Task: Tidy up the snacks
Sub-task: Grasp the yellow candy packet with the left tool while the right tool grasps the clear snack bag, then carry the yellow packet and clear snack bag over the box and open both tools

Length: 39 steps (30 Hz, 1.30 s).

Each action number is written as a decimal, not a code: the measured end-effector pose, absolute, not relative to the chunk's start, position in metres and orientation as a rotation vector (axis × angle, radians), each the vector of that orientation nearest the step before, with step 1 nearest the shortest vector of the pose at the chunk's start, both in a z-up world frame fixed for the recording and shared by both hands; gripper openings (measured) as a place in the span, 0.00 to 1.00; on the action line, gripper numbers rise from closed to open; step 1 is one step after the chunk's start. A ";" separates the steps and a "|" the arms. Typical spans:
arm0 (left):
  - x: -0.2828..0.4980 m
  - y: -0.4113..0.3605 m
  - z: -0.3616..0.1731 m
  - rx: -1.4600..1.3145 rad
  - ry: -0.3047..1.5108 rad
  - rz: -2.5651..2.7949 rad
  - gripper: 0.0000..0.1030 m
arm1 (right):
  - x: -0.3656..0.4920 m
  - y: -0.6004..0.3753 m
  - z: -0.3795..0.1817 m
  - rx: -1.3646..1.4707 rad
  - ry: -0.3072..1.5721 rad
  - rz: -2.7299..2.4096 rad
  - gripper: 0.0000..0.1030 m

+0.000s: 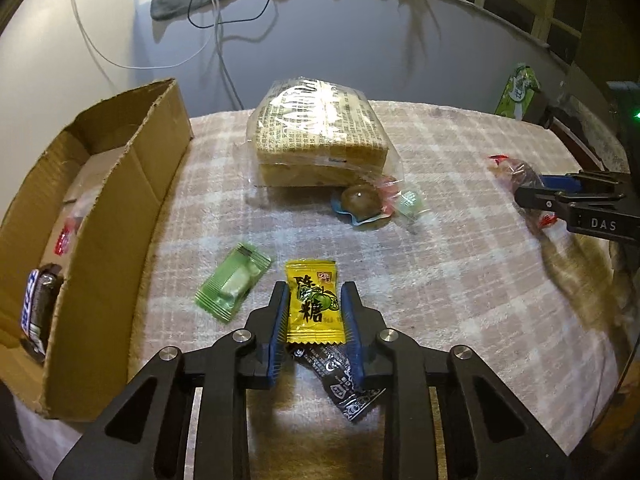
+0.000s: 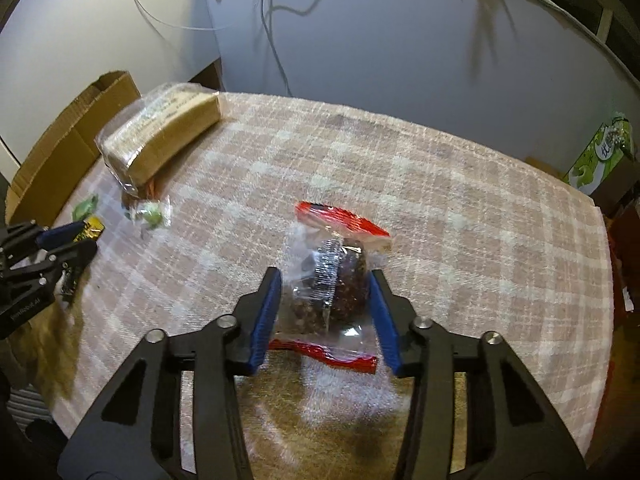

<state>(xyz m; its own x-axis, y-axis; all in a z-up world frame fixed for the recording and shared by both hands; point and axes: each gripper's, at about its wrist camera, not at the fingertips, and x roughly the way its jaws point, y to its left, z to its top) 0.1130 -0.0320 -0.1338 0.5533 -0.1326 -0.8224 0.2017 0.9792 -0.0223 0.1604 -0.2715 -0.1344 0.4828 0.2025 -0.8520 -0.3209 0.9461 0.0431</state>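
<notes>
A yellow candy packet (image 1: 314,304) lies on the plaid cloth between the blue pads of my left gripper (image 1: 315,288), which touch its two long edges. A black packet (image 1: 340,376) lies just under its near end. On the right of the cloth, my right gripper (image 2: 325,273) has its pads against the sides of a clear, red-ended packet (image 2: 332,280) holding a dark brown ball. That same gripper (image 1: 520,196) shows at the right edge of the left wrist view. An open cardboard box (image 1: 120,200) at the left holds a chocolate bar (image 1: 40,312) and another wrapper.
A wrapped bread loaf (image 1: 320,132) sits at the back middle. In front of it lie a brown round sweet (image 1: 360,200) and a small pale green candy (image 1: 412,200). A green packet (image 1: 232,284) lies left of my left gripper. A green carton (image 2: 600,156) stands off the table's right.
</notes>
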 end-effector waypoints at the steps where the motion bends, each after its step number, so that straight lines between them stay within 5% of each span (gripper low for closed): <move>1: 0.113 -0.032 -0.134 0.077 0.963 -0.198 0.24 | 0.160 -0.272 -0.135 -0.126 1.018 0.320 0.44; 21: 0.090 -0.005 -0.093 -0.026 0.856 -0.220 0.23 | 0.138 -0.272 -0.094 -0.068 0.938 0.349 0.39; 39: 0.065 0.077 -0.061 -0.100 0.755 -0.115 0.23 | 0.136 -0.167 -0.039 -0.101 0.845 0.547 0.39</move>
<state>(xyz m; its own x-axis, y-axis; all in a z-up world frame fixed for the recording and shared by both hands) 0.0655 0.0771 -0.0612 0.7228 -0.1396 -0.6768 0.0679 0.9890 -0.1315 0.1362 -0.1671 -0.0389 0.5346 0.4193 -0.7337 -0.4979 0.8578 0.1275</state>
